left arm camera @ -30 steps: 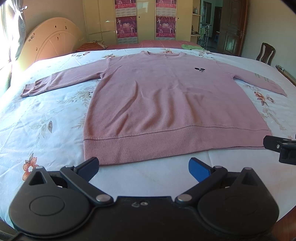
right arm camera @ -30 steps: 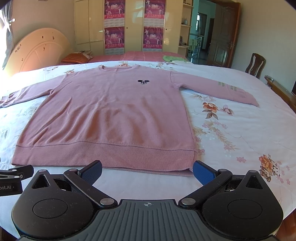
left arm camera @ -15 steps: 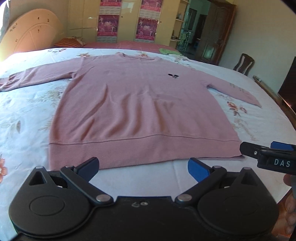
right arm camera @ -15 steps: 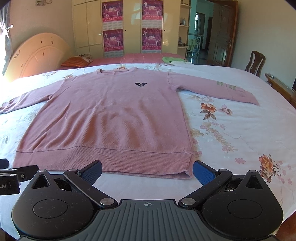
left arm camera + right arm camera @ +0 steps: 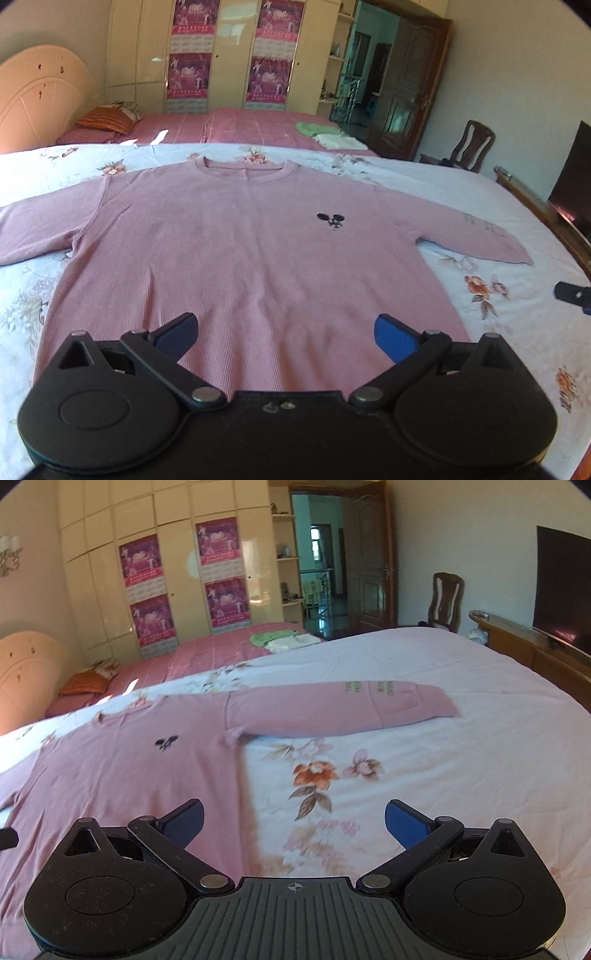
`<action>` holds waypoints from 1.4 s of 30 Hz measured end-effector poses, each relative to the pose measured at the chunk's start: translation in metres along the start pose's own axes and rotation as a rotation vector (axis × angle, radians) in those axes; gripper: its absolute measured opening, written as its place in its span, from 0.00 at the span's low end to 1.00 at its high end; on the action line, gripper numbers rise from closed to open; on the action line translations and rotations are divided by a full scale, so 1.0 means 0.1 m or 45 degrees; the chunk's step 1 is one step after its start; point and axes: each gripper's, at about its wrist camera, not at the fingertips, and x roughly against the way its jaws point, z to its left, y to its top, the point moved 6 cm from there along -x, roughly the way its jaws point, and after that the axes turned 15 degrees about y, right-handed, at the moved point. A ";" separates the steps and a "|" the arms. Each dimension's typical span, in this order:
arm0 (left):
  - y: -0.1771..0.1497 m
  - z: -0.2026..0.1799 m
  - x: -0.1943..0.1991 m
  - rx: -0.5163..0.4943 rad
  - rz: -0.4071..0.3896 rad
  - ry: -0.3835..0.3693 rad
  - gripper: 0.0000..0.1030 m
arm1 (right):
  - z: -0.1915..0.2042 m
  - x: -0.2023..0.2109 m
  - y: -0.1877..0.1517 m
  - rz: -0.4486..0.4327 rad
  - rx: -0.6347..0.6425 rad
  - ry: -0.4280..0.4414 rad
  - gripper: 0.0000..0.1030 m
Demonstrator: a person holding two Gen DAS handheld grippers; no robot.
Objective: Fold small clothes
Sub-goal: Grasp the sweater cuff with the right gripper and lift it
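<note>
Pink sweater (image 5: 122, 775): sleeve lettering (image 5: 373, 687) green, unreadable.

Home bedroom: bed (image 5: 480, 192), wardrobe (image 5: 177, 572), headboard (image 5: 40, 96).

Left gripper (image 5: 284, 332) and right gripper (image 5: 293, 818): jaws spread, empty.

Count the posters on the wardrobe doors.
4: posters in two columns on the wardrobe, upper left, lower left, upper right, lower right. None seems hidden.
</note>
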 end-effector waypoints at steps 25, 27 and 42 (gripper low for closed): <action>0.30 -0.05 -1.25 0.118 0.173 0.358 0.82 | -2.92 -1.32 0.82 -0.138 -0.668 0.010 0.08; 0.33 -0.04 -1.28 0.112 0.166 0.375 0.82 | -2.88 -1.17 0.90 -0.191 -0.597 0.021 0.08; 0.53 0.28 -1.51 0.124 0.169 0.308 0.63 | -1.65 -0.86 0.70 -0.131 -0.122 0.030 0.08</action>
